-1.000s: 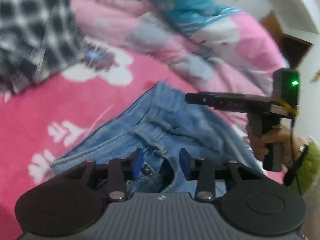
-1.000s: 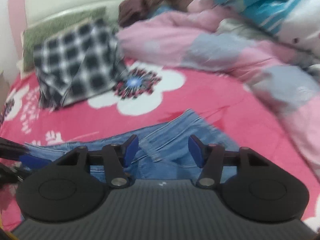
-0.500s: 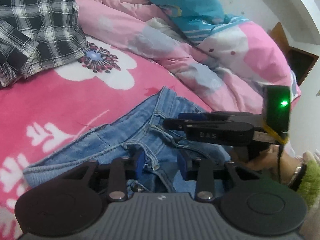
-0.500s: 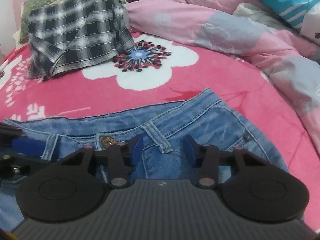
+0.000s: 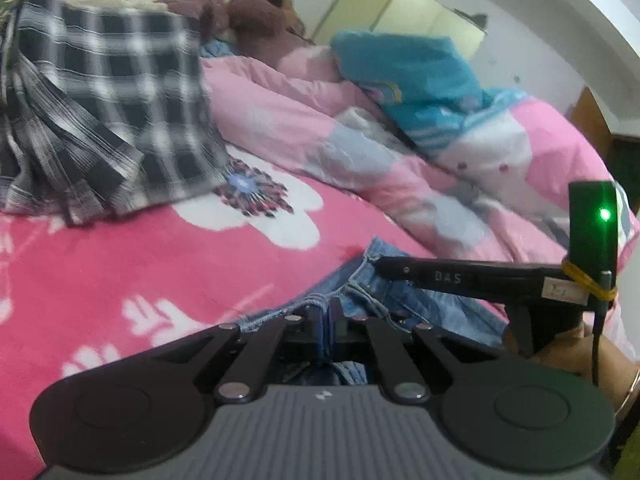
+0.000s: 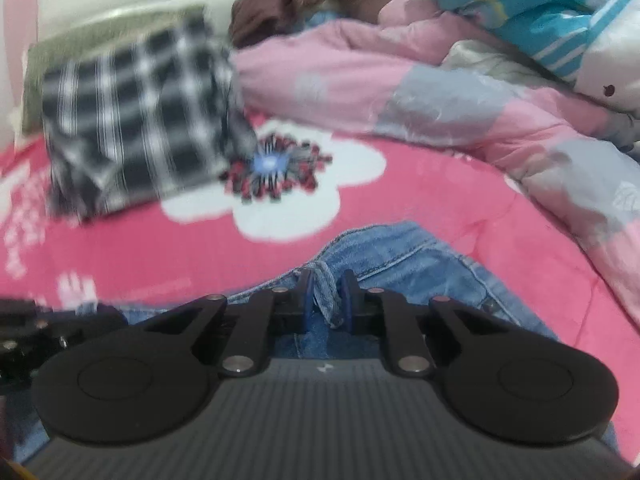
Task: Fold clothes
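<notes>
Faded blue denim jeans (image 6: pixel 404 264) bunched on pink floral bedspread (image 5: pixel 120 272). Left gripper (image 5: pixel 329 320) jaws pinching waistband denim; right gripper (image 6: pixel 326 296) jaws clamped on belt loop. Black-and-white plaid shirt (image 5: pixel 100 112) lies well apart, beyond.

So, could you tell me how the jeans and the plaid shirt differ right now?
The jeans are plain blue denim, pinched by the left gripper and right gripper; the plaid shirt is black-and-white checked and untouched. The jeans lie near the grippers, the shirt farther up the bed. Both rest on the pink blanket.
</notes>
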`<state>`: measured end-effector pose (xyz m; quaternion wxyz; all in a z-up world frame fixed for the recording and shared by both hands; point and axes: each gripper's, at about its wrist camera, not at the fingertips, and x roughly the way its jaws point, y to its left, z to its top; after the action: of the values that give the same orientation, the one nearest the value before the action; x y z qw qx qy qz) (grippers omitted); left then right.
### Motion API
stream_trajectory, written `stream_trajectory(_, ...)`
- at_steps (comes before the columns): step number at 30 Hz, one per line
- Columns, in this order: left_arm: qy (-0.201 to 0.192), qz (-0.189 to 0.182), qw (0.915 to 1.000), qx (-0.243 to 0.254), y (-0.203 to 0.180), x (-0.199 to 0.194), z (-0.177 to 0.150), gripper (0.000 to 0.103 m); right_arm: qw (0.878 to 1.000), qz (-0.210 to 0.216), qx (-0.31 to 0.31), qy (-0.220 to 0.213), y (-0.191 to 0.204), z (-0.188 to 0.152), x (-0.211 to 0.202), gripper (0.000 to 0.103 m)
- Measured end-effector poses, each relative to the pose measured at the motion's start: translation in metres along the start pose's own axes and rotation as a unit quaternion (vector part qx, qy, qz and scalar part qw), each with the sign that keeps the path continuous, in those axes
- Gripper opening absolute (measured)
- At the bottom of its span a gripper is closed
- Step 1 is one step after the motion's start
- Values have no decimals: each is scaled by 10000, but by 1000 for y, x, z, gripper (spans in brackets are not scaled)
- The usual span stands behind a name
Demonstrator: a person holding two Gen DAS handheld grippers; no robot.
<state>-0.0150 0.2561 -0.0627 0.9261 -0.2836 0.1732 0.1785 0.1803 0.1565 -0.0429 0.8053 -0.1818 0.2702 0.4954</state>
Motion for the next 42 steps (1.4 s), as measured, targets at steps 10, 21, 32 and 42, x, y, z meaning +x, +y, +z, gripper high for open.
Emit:
stream_trajectory(10,456,305,9985,63,13,22,-7,6,9980,-311,-354,412,17,-12,47,14)
stream_trajectory(21,363,11,9991,217,22,-18,8,57,9942,-58,1074,-23,-41,2,-54,61)
stream_trajectory(32,70,-643,9951,745,-25,-47,28,50,9204,-913,3499,-1484,-111,-131,-318,67)
stream_trajectory(42,1096,-1612,9694,1491,-135,16,-32,46,8168,-2070,5065,-1828,-59,-302,-450,67)
